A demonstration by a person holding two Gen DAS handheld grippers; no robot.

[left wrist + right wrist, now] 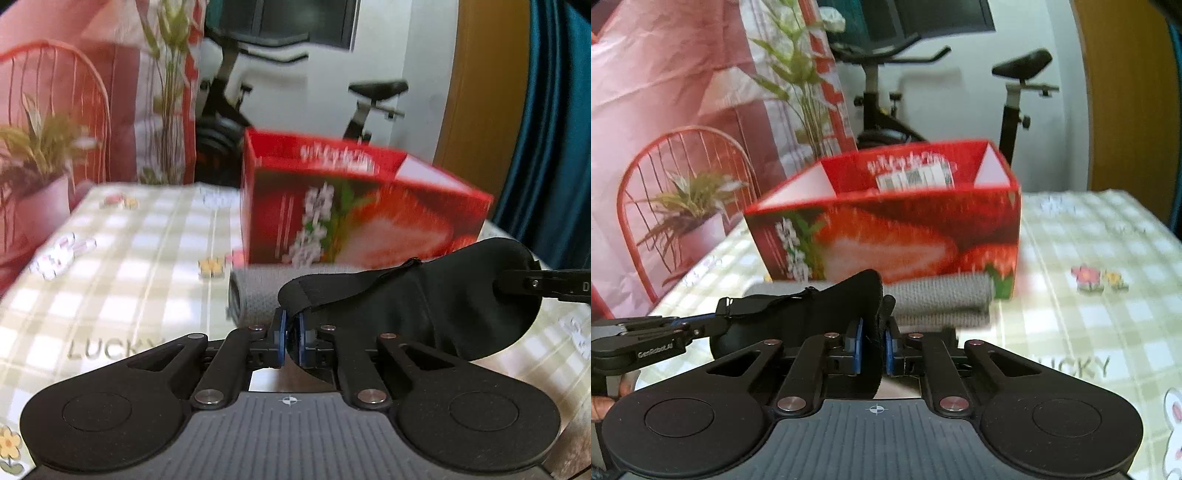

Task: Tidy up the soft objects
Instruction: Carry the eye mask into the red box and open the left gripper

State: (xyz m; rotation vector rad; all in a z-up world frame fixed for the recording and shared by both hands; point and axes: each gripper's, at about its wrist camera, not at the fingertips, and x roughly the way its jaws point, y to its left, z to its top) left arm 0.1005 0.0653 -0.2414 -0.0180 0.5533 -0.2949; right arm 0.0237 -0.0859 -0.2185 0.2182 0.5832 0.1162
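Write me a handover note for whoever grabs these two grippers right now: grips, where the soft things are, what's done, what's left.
Left gripper: shut on one end of the black eye mask.
Right gripper: shut on the mask's other end, so the mask hangs between the two, off the table.
Grey folded cloth: on the table, right in front of the red box.
The box is open; I can only see printed flaps inside, not its floor.
Done: mask gripped by both grippers and lifted.
Left: probably put the mask in the box, then deal with the cloth.
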